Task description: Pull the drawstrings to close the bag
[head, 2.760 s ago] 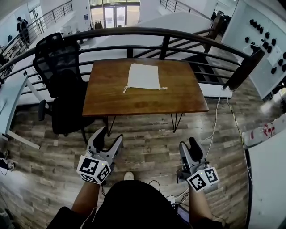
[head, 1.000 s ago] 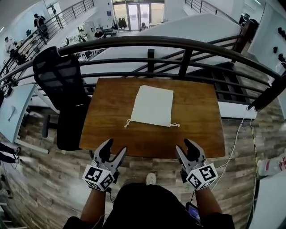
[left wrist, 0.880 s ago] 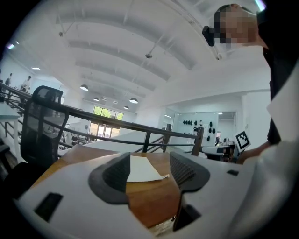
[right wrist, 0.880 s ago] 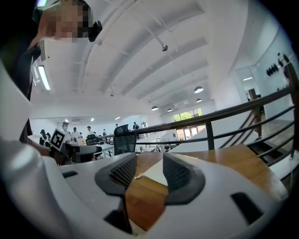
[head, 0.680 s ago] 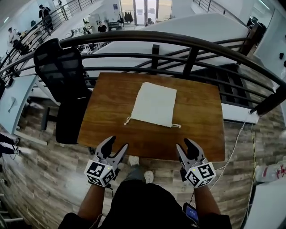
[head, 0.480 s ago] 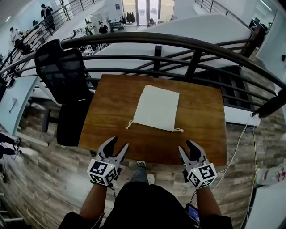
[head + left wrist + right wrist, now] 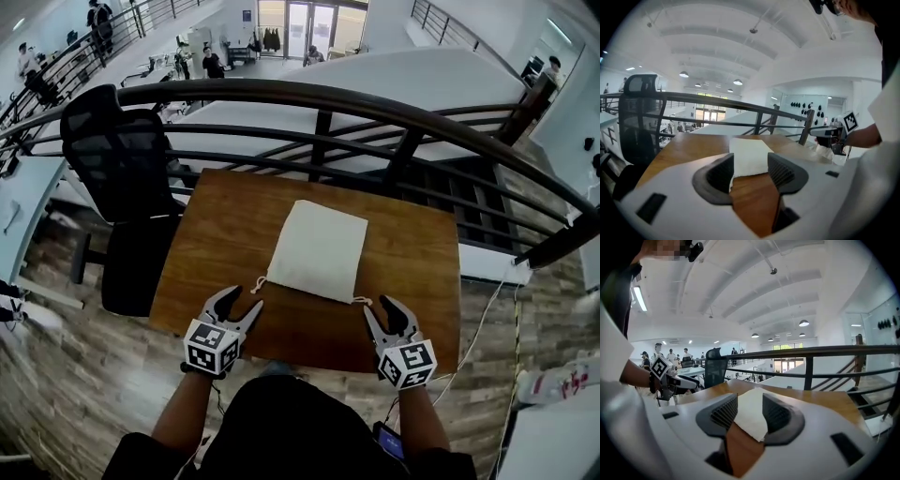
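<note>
On the wooden table (image 7: pixel 206 234), the cloth bag (image 7: pixel 319 248) lies flat, its drawstrings (image 7: pixel 257 283) trailing at its near corners. The left gripper (image 7: pixel 241 300) and right gripper (image 7: pixel 380 308) hover just short of them. Their jaws stand apart and empty, though both have just been narrowing. The thin cords could slip past the pads, or an uneven pull could drag the bag sideways.

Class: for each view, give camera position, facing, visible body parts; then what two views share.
Head view: on head, steeply down at table, bag; forearms, left gripper, right gripper.
Left gripper view: on it, along its fingers toward bag; right forearm.
Right gripper view: likewise; left forearm.
Shared: bag. Both grippers' fingers, empty, have just been closing.
</note>
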